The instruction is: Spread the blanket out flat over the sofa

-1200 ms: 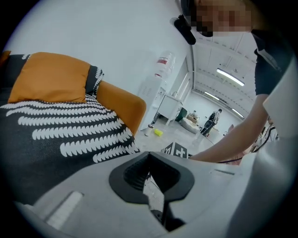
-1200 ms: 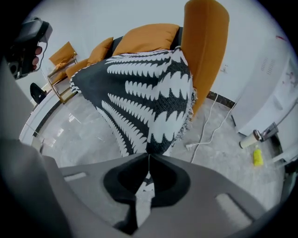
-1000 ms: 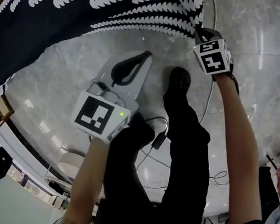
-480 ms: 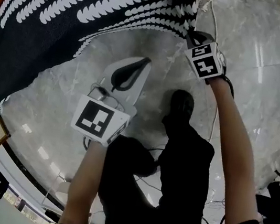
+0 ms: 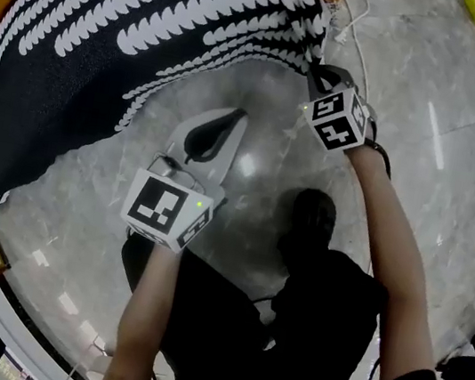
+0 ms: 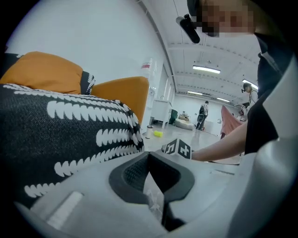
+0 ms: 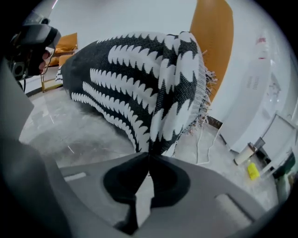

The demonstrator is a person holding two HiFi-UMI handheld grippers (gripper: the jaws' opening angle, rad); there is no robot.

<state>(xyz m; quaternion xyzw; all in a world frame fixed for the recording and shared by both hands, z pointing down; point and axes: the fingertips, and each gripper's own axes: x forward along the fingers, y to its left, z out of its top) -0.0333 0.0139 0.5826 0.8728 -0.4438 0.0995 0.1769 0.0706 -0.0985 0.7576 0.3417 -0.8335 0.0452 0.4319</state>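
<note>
Right gripper view: the right gripper [image 7: 149, 158] pinches the blanket [image 7: 139, 79] hem at twelve o'clock, probably to pull it flat. The left gripper [image 6: 149, 155] is pressed together, empty.

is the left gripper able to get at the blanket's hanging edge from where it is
Probably yes: the left gripper hangs beside the blanket edge with only floor between them, though its jaws are together and would have to open first.
</note>
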